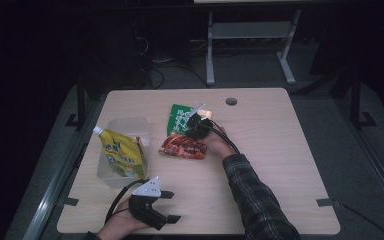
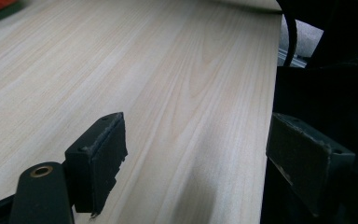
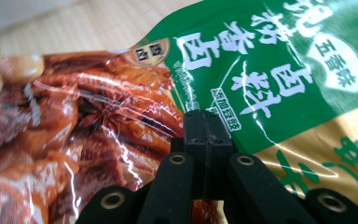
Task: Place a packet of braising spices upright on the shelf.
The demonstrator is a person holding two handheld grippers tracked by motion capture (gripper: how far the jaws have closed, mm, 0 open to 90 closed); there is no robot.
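A flat food packet (image 1: 181,146), green at one end and printed with red braised meat at the other, lies in the middle of the wooden table (image 1: 280,150). In the right gripper view its glossy face (image 3: 270,70) spreads right behind the jaws. My right gripper (image 1: 196,126) (image 3: 207,128) is down on this packet with its jaws pressed together on the film. My left gripper (image 1: 171,206) (image 2: 200,158) rests near the table's front edge, open, with only bare tabletop between its fingers.
A clear plastic tub (image 1: 125,126) stands at the table's left with a yellow spouted pouch (image 1: 124,154) leaning in it. A round cable hole (image 1: 231,101) sits near the far edge. The table's right half is bare wood.
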